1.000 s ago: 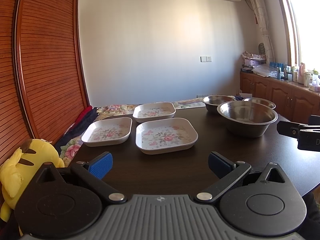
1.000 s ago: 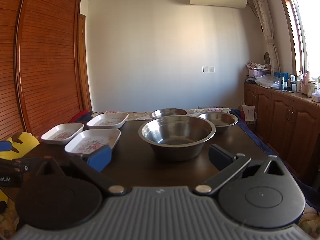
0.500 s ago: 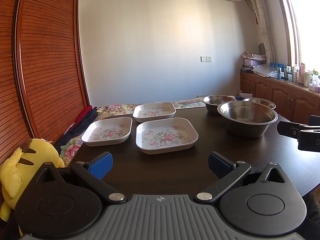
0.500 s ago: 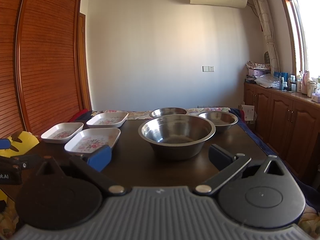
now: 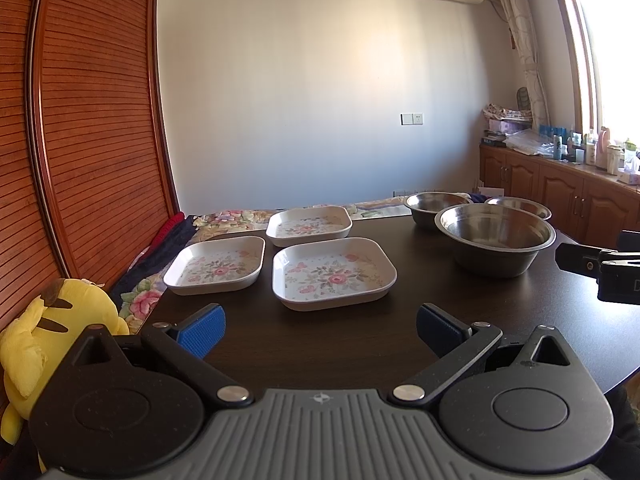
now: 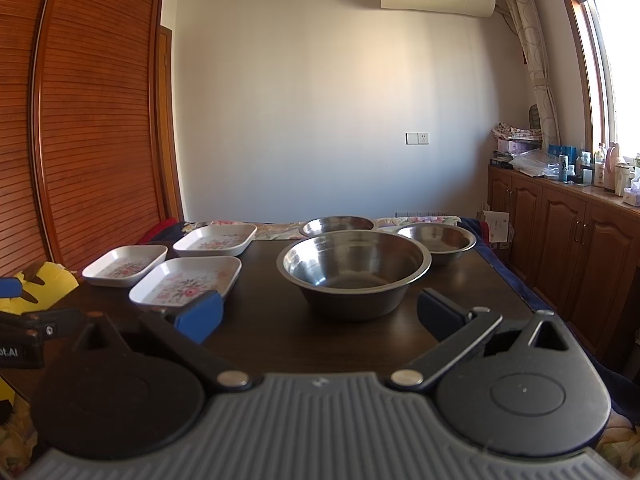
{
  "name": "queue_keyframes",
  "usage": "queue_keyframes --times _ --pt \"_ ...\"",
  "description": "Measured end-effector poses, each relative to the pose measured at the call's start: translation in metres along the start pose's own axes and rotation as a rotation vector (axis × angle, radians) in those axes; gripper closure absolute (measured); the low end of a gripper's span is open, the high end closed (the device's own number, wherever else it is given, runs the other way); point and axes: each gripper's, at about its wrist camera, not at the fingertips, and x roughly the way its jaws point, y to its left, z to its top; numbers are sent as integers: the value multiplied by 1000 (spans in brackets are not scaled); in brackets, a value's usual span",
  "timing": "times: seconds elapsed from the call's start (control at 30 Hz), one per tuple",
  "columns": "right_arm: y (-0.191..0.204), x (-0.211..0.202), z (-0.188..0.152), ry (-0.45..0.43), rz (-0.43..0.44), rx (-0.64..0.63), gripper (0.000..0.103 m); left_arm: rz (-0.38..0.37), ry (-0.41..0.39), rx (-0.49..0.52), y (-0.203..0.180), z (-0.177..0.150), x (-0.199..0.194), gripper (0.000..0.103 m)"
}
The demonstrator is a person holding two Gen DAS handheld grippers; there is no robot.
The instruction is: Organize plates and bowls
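Dark table [image 5: 328, 344] carries three floral plates [image 5: 334, 272] beside three steel bowls [image 6: 354, 268]; left gripper [image 5: 320, 326] and right gripper [image 6: 320, 314] gape wide, both empty-fingered.

Bare dark table [image 5: 320, 344] lies open ahead of both grippers; beyond, three floral plates [image 5: 334, 274] crowd left with narrow gaps, big steel bowl [image 6: 354, 270] fronts two smaller bowls [image 6: 436, 240] right, a passable lane between groups.

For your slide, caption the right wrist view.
Open right gripper faces large steel bowl on dark table; floral plates sit left.
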Motion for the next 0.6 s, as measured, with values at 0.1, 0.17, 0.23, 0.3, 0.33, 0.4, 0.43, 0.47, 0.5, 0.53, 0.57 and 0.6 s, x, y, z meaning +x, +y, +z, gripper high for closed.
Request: queue_keyframes --times 0.1,0.17,0.23,0.3,0.33,0.4,0.43,0.47,0.5,0.53,0.57,0.6 --pt "0 0 1 0 1 -1 0 0 0 -1 0 0 0 0" --pt "1 0 3 0 -1 -3 0 -1 0 -1 0 1 0 0" --pt "1 0 3 -1 -2 -4 0 -1 -1 -1 0 1 0 0" --pt "1 -1 4 -2 -1 -6 0 -1 0 0 0 1 0 0" --pt "1 0 4 -2 -2 -7 0 -1 -1 0 0 1 0 0" --pt "1 0 4 -1 -1 -6 0 -3 0 1 0 2 0 0" --pt "1 0 4 -1 -1 -7 0 -3 0 2 0 2 0 0" --pt "1 0 4 -1 -1 -7 0 -3 0 1 0 2 0 0" --pt "1 -1 4 -1 -1 -7 0 -3 0 1 0 2 0 0" --pt "1 0 4 -1 -1 -6 0 -3 0 2 0 2 0 0" --pt "1 -1 4 -1 0 -7 0 -2 0 1 0 2 0 0" --pt "1 0 4 -1 0 -7 0 -2 0 1 0 2 0 0"
